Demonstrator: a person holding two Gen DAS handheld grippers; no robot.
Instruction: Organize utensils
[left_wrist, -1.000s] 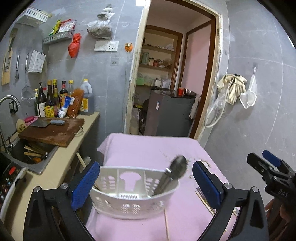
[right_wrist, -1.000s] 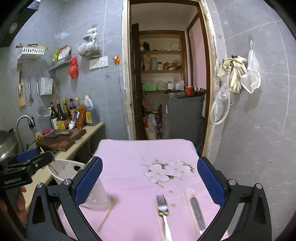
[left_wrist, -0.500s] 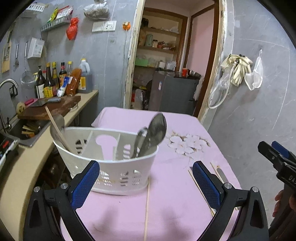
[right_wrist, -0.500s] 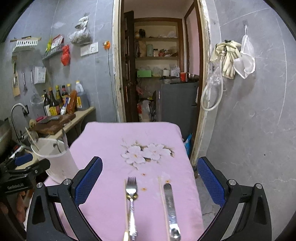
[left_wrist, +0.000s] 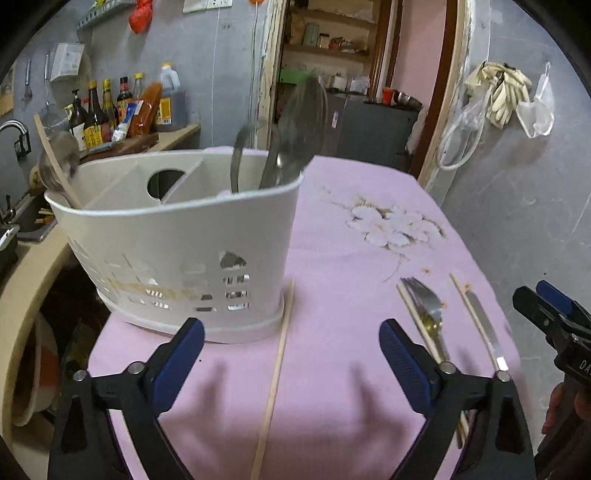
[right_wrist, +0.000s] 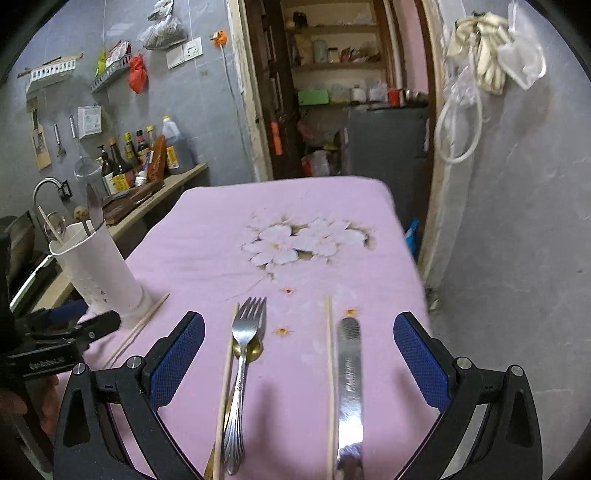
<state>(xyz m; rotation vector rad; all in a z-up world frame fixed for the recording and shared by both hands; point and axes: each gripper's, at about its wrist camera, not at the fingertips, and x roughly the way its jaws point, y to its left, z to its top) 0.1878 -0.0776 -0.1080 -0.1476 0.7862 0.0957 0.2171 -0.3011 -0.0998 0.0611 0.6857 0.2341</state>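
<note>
Pink cloth with a white flower print (right_wrist: 306, 240) covers the table (left_wrist: 332, 406) under both tools. The left gripper (left_wrist: 291, 354) hangs released above it, blue-padded jaws spread wide and holding nothing, and a thin wooden chopstick (left_wrist: 279, 354) lies on the cloth in the gap between them, its far tip touching the base of the white perforated plastic utensil caddy (left_wrist: 177, 251). The caddy stands upright at about 11 o'clock in the left wrist view; a large steel spoon (left_wrist: 295, 129) leans out of its right compartment, and a second steel spoon with a wooden chopstick (left_wrist: 55, 162) leans out at its left end.

The right gripper (right_wrist: 299, 354) is likewise spread and empty. Between its jaws lie a steel fork (right_wrist: 242, 365), tines toward 12 o'clock, resting on top of a gold-coloured spoon (right_wrist: 255, 350), with a pale wooden chopstick (right_wrist: 225, 387) just beside the fork's left edge. To the right, near the other pad, a flat steel table knife (right_wrist: 349, 387) lies parallel to another wooden chopstick (right_wrist: 328, 369) just beside it. In the right wrist view the caddy sits at about 9 o'clock.
</note>
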